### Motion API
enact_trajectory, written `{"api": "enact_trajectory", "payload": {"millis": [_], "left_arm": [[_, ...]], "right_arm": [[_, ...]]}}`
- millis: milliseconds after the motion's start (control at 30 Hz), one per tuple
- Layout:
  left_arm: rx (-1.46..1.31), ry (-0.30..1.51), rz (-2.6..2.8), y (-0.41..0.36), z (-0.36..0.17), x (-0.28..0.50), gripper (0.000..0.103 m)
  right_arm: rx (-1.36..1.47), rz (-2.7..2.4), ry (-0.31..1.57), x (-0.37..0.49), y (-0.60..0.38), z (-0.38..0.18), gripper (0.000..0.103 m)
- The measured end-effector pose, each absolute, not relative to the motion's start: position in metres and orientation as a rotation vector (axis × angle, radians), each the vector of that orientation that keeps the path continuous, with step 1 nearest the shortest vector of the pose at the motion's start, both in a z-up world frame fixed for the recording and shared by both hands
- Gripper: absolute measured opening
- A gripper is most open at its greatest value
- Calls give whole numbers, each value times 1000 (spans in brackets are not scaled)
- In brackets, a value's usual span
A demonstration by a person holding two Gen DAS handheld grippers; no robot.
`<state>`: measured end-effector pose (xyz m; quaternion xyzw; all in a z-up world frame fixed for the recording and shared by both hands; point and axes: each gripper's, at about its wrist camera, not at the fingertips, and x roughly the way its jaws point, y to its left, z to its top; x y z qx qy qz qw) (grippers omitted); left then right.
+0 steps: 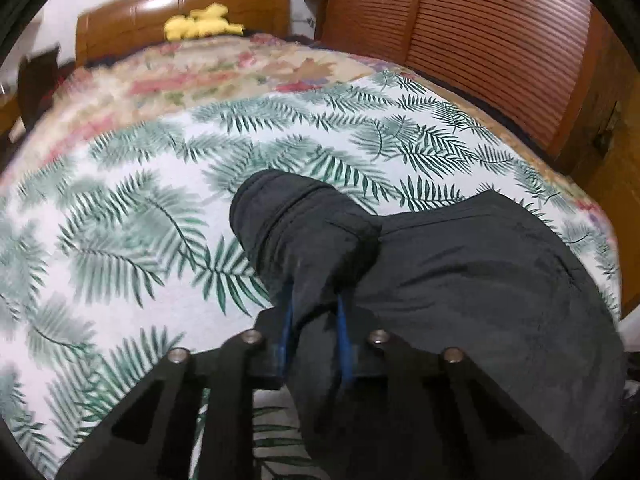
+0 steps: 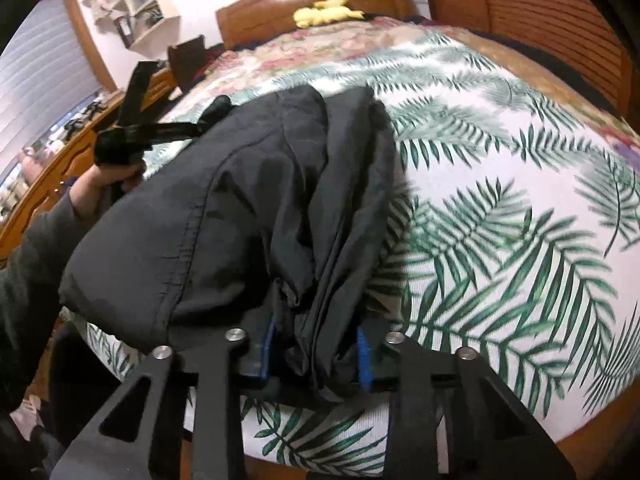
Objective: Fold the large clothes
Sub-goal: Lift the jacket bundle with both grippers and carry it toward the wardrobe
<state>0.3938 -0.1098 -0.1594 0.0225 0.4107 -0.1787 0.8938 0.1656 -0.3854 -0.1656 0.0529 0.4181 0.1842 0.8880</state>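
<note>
Black fabric, a large dark garment (image 2: 224, 200), hangs bunched between both tongs above the near edge of a bed. The left tongs (image 1: 312, 320) pinch a thick fold of it between blue-lined fingers (image 1: 286, 332), the cloth rising past the tips. The right tongs (image 2: 316, 344) clamp another gathered bundle. A palm-leaf sheet (image 1: 120, 200) covers the bed, with a floral blanket (image 1: 180, 72) beyond it, and a yellow soft toy (image 2: 326, 10) lies by the wooden headboard (image 1: 132, 24).
</note>
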Motion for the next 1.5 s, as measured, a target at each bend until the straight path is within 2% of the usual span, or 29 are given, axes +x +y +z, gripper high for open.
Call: {"api": "enact_trajectory", "payload": {"millis": [333,667,933,1133,1333,1433,1500], "left_arm": [[88,722,-353,-170,-88,387,9],[117,667,-489,-327,-53,384,8],[28,674,-646,-451,-28,388,8],[155,642,-698,-502,-32,364,10],[235,650,-615,-489,-61,361,11],[208,642,-595,-471,-64,362,12],[188,642,-613,-460,-61,359,14]], "right_arm": [[173,425,697,182,-428,-119,19],[198,275,587,190,-542,-79,18],[233,72,495,157,-648,-45,16],[186,-97,473,126,-683,-46,16],[207,-233,561,127,-696,-87,30],[192,-268,563,126,-701,-88,39],[180,-285,568,124,-700,-85,40]]}}
